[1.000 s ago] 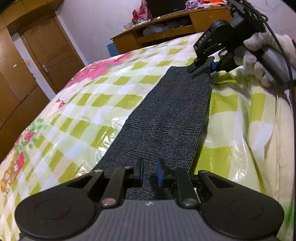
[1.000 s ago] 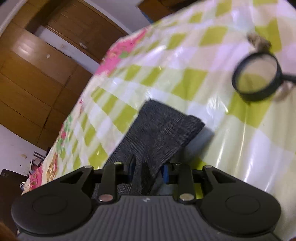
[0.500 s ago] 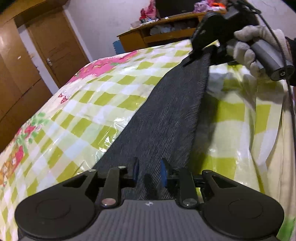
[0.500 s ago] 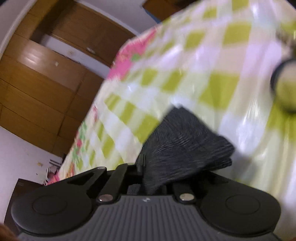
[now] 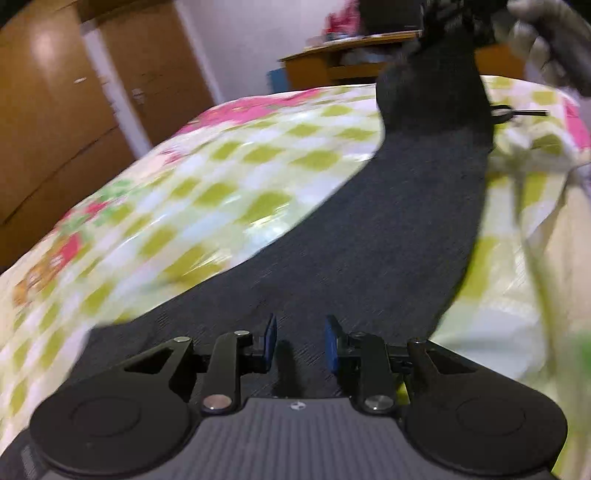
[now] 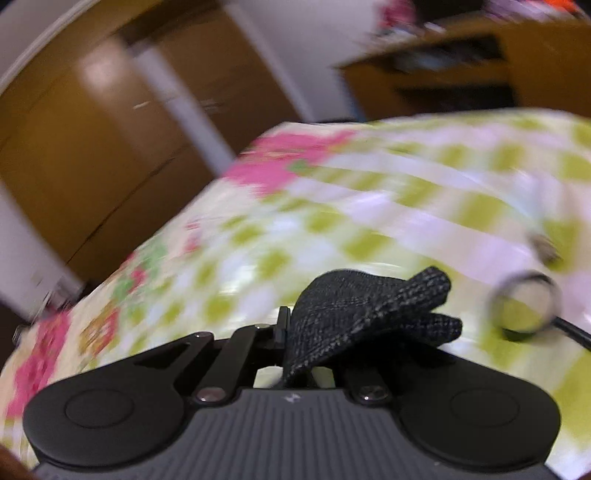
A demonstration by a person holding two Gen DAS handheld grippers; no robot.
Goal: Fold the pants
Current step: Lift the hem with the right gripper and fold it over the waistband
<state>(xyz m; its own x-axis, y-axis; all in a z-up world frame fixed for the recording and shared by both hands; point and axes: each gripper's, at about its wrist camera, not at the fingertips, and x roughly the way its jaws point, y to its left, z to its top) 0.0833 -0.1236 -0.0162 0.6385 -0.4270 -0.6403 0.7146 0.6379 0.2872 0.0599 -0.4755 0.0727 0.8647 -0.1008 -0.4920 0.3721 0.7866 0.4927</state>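
Dark grey pants (image 5: 388,221) lie in a long strip on the checked bedspread (image 5: 221,192). My left gripper (image 5: 300,343) is open, its blue pads (image 5: 271,341) hovering just over the near end of the pants. My right gripper (image 6: 314,339) is shut on the far end of the pants (image 6: 369,310), which bunches over its fingers. In the left wrist view the right gripper (image 5: 454,22) holds that end lifted high above the bed, with the fabric hanging down from it.
A black-rimmed magnifying glass (image 6: 524,306) lies on the bed to the right. Wooden wardrobe doors (image 5: 55,110) stand at the left. A wooden desk (image 5: 351,59) with clutter stands beyond the bed. The bed's right edge drops off (image 5: 554,295).
My right gripper has closed on the far end of the pants and lifted it up off the bed. My left gripper's jaws have opened a little wider over the near end.
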